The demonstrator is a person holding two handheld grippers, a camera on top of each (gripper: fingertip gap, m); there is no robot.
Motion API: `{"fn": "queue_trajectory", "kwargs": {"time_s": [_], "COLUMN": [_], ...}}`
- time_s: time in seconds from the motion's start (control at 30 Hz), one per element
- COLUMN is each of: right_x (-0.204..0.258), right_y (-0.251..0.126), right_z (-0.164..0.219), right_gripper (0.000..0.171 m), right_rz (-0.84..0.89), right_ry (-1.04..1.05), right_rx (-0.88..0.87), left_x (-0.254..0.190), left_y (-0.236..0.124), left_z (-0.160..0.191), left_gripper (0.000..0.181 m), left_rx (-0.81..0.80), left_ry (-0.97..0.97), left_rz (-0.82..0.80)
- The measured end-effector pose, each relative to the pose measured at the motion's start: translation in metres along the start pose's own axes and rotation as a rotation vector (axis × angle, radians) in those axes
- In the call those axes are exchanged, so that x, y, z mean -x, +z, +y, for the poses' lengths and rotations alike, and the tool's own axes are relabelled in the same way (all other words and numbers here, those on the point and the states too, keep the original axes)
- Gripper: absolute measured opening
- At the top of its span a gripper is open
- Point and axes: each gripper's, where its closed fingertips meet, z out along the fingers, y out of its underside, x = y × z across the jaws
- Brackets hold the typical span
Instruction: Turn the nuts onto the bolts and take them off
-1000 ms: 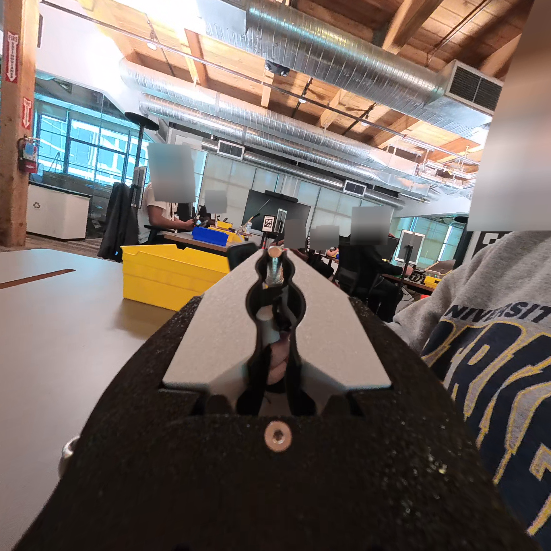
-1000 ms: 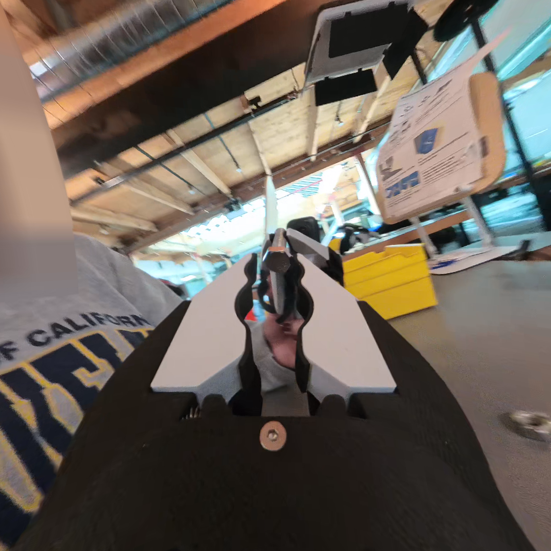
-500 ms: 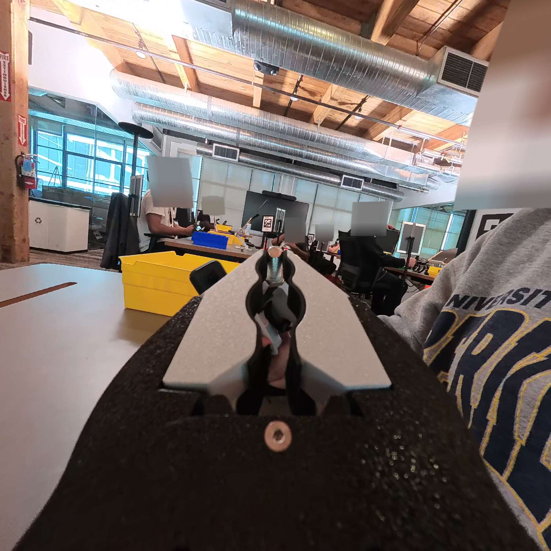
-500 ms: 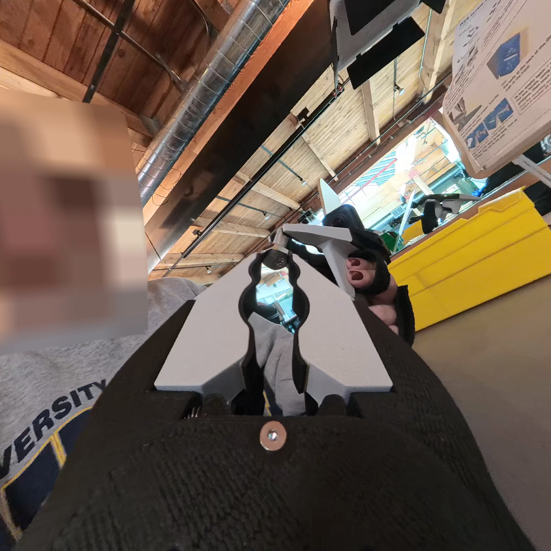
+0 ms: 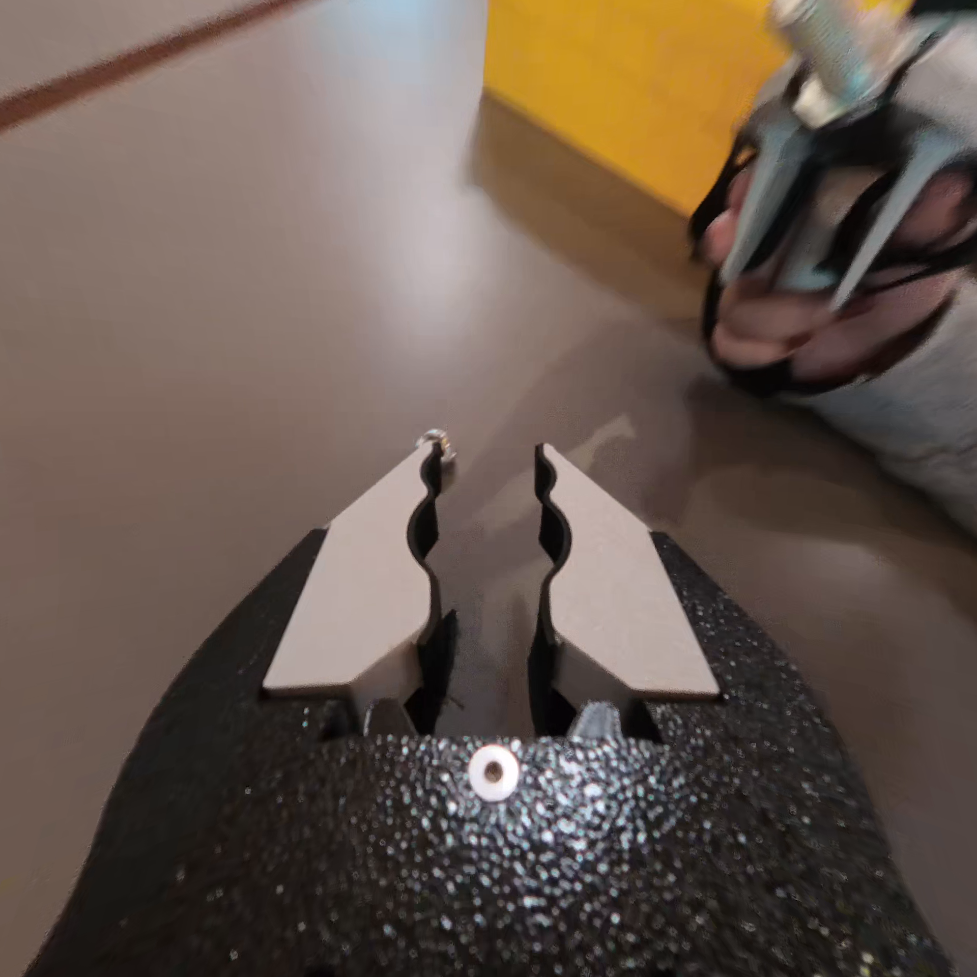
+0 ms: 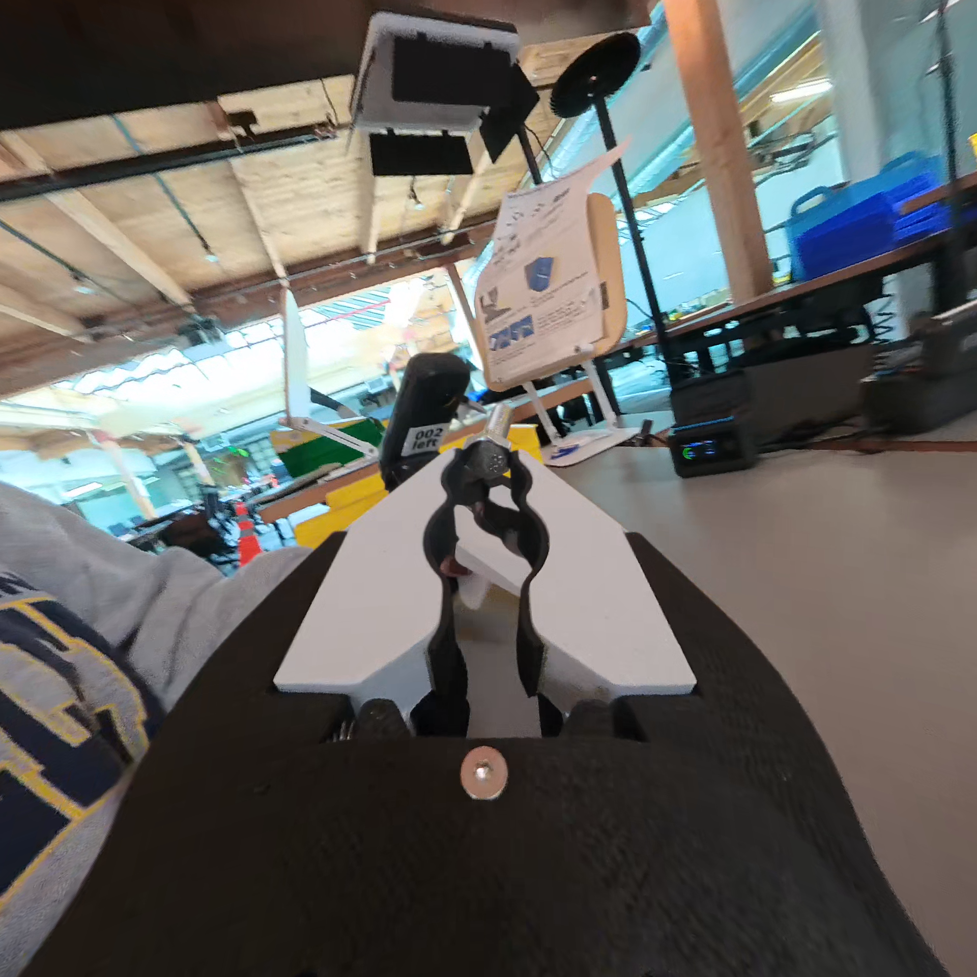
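Observation:
My left gripper (image 5: 486,449) is open and empty, tipped down over the grey table (image 5: 211,317). A small silver nut (image 5: 439,439) lies on the table at the tip of its left finger, partly hidden by it. My right gripper (image 6: 489,462) is shut on the hex head of a silver bolt (image 6: 499,423), whose threaded shaft points up and away. In the left wrist view this gripper (image 5: 830,100) is blurred at the top right, above the table, with the bolt (image 5: 825,47) sticking out. No nut shows on the bolt.
A yellow bin (image 5: 608,63) stands on the table behind the right gripper and also shows in the right wrist view (image 6: 343,507). A paper stand (image 6: 550,296) and a small black device (image 6: 708,449) sit farther back. The person's grey sleeve (image 5: 899,423) rests at the right.
My left gripper was shut on the bolt's threaded end; it has let go, opened and swung down to the table by the nut. My right gripper keeps the bolt.

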Motion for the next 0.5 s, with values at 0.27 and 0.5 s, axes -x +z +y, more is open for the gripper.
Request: {"fn": "queue_trajectory", "kwargs": {"time_s": [0.27, 0.5], "right_x": [-0.012, -0.015], "right_y": [0.001, 0.001], "right_z": [0.018, 0.021], "right_gripper": [0.016, 0.016], "right_rz": [0.07, 0.091], "right_ry": [-0.088, -0.124], "right_rx": [0.122, 0.156], "left_x": [0.024, 0.023], "left_y": [0.023, 0.025], "left_z": [0.014, 0.014], "left_gripper": [0.031, 0.016], "left_rx": [0.139, 0.13], "left_ry": [0.042, 0.078], "left_rz": [-0.075, -0.067]}}
